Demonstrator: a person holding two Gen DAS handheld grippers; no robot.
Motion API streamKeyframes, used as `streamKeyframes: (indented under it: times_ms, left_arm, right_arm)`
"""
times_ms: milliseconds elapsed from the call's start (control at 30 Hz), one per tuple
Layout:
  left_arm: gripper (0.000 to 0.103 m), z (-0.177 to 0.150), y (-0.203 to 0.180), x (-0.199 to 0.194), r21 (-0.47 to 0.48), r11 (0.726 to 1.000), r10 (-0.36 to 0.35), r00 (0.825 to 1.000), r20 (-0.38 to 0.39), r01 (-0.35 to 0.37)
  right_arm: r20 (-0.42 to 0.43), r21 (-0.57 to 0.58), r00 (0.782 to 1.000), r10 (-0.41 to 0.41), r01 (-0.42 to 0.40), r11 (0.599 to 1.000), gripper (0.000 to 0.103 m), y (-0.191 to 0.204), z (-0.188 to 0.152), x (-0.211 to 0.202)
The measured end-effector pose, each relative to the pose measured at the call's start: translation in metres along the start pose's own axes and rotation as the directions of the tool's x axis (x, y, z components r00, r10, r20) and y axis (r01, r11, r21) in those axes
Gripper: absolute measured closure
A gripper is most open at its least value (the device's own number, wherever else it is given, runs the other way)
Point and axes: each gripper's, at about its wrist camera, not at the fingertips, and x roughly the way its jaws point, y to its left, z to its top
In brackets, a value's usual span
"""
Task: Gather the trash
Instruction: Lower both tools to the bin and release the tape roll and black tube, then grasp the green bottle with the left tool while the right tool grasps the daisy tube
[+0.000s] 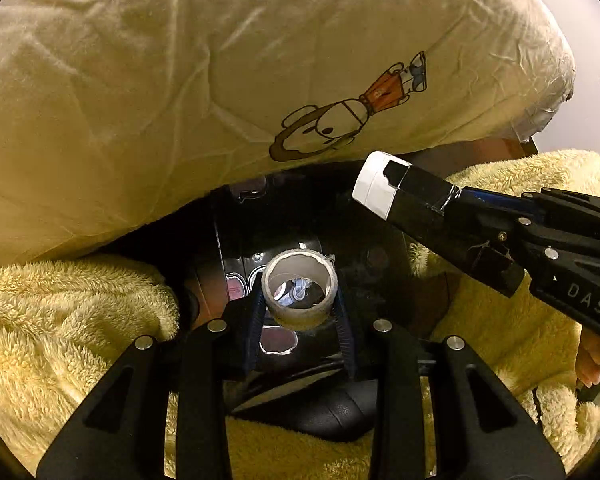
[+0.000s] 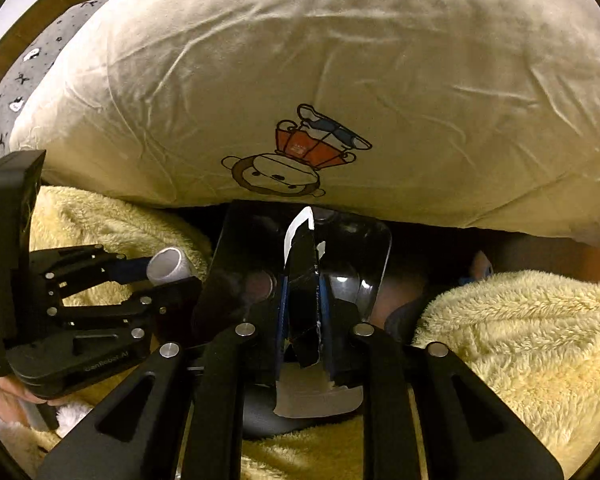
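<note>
Both grippers hung over the open black bag [image 1: 300, 216] wedged between pillow [image 1: 180, 60] and blanket [image 1: 60, 320], presumably for dropping: left gripper [image 1: 300, 300] clamped an empty tape core [image 1: 299, 288], right gripper [image 2: 304, 304] pinched a torn black-and-white carton [image 2: 302, 264].

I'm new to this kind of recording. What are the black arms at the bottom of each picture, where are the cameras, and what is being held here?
No robot here: a person holds a hand-operated pair of tongs in each hand, and a fisheye camera on each looks forward along its fingers. The black arms at the bottom are that camera's own tongs.

In the left view, the left tongs are shut on an empty tape roll. In the right view, the right tongs are shut on a flattened black and white carton.

Both hang over a black bin bag, with a fluffy yellow blanket around it and a cream pillow, printed with a cartoon, behind.
</note>
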Motion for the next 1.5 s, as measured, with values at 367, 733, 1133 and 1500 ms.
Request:
streamKeyframes:
  times_ms: [367,733,1133,1500]
  left_arm:
    - [0.036,0.001,0.005,-0.019,-0.031,0.999,0.036,0.998,0.054,-0.034]
    - [0.021,0.02,0.014,-0.096,-0.034,0.989,0.145,0.955,0.258,-0.14]
    - [0.019,0.082,0.057,-0.157,-0.14,0.968,0.249,0.868,0.429,-0.208]
    - [0.021,0.145,0.078,-0.156,-0.136,0.971,0.238,0.863,0.446,-0.197]
  right_arm:
    - [0.082,0.019,0.996,-0.029,0.028,0.999,0.053,-0.01,0.012,-0.015]
    - [0.315,-0.027,0.943,-0.105,0.119,0.992,0.02,-0.009,0.052,-0.082]
    - [0.431,-0.064,0.897,-0.097,0.137,0.988,0.019,0.006,0.137,-0.104]
    - [0.454,-0.148,0.888,-0.08,0.164,0.975,0.044,0.037,0.228,-0.072]
